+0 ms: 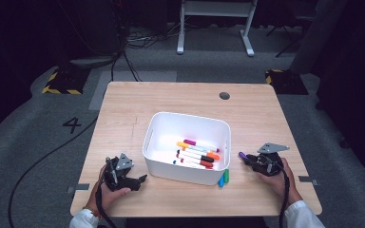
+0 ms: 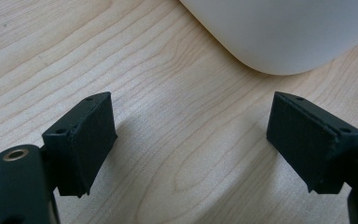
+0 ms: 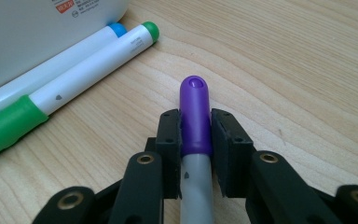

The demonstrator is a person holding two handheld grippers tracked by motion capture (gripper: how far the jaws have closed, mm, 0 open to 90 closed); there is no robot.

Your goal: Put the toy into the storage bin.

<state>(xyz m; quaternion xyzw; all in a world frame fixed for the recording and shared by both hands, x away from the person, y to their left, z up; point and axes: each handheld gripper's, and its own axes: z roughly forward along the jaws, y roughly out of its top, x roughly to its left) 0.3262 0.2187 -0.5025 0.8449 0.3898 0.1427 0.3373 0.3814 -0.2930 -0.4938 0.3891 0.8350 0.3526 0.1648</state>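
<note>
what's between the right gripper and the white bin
In the high view, bare wood lies between the right gripper, shut on the purple marker, and the white bin. Green marker and blue marker lie nearer its front corner.

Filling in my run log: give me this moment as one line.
right gripper: shut on purple marker | left gripper: open, holding nothing | white bin: markers inside | green marker, blue marker: on table beside bin

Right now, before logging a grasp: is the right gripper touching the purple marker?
Touching. The right gripper view shows the right gripper with both pads pressed against the purple marker at its cap.
</note>
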